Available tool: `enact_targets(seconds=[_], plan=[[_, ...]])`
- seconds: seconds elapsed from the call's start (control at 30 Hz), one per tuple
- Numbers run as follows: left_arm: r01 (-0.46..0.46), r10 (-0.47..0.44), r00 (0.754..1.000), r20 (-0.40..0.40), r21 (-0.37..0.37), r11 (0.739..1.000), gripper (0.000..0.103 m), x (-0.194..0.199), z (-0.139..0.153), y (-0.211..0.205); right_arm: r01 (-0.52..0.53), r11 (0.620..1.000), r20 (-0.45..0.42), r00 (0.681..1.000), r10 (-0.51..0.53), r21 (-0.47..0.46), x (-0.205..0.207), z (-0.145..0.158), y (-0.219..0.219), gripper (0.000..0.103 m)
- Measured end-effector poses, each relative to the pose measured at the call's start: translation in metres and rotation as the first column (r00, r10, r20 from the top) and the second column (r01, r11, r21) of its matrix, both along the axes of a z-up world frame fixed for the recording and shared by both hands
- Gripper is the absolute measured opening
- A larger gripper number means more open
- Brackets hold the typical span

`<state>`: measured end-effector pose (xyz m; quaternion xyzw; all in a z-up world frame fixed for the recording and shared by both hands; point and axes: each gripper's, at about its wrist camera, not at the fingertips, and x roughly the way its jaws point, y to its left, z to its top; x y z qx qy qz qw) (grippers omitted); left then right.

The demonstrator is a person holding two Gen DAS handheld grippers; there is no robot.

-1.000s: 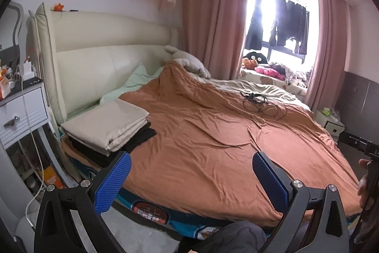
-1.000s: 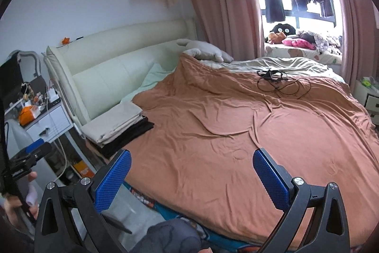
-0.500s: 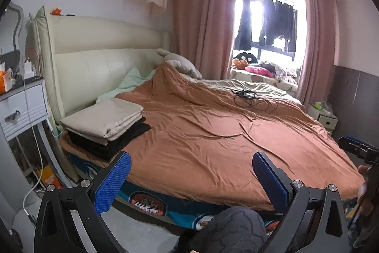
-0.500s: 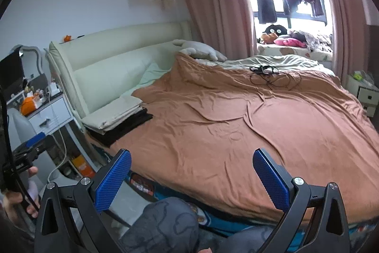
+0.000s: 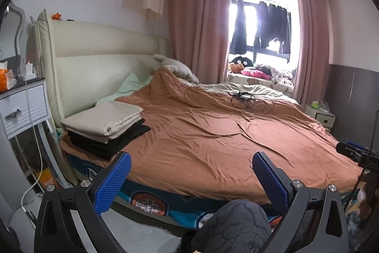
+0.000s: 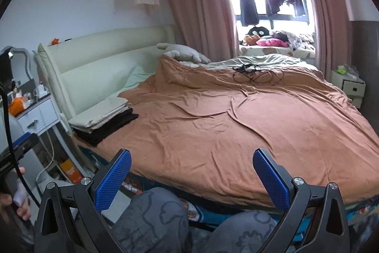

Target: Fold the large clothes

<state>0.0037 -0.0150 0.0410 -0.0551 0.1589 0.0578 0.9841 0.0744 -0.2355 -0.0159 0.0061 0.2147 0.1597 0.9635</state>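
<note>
Left gripper [image 5: 190, 179]: black frame w/ blue textured pads, jaws spread wide, released, nothing between them. It hangs off the near edge of the bed, above the floor. Right gripper [image 6: 191, 178]: same build, jaws likewise spread, released, empty, also short of the near edge.

Bed: large rust-orange bedspread [image 5: 213, 129] covers most of the mattress, wrinkled, draped over the near edge; a blue patterned sheet [image 5: 146, 203] shows below that edge. Cream padded headboard [image 5: 99, 58] runs along the left side.

Task items: stack of folded large clothes at the near-left corner of the bed, next to the headboard. Top layers are folded beige fabric [image 5: 104, 117]; folded black fabric [image 5: 111, 141] lies under it, edges showing at the front and right. Same stack in right wrist view: beige [image 6: 99, 114] over black [image 6: 109, 127]. Both grippers are well apart from the stack.

Other: tangle of thin black cable [image 5: 251, 101] lies on the bedspread toward the far edge. Pale plush toy [image 5: 177, 68] rests at the far-left corner. White nightstand w/ drawer [image 5: 21, 106] stands left of the bed. Dark garments [image 5: 260, 25] hang at the window between pink curtains [image 5: 201, 23]. Person's knees in grey patterned trousers [image 6: 151, 219] sit below the grippers.
</note>
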Motion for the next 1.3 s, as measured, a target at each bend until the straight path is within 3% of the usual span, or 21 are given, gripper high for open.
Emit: enact_targets(seconds=[0.4,1.3], plan=[[-0.019,0.019,1.000,-0.019,-0.012,1.000,0.102,0.000,-0.014,0.006,-0.001,1.000,-0.001,1.000,0.001,-0.013,-0.005,-0.004,0.001,0.103],[-0.037,0.037,0.999,-0.023,-0.017,0.999,0.103,-0.002,-0.014,0.010,0.012,1.000,-0.036,0.999,-0.012,0.013,0.000,-0.009,0.001,0.103]])
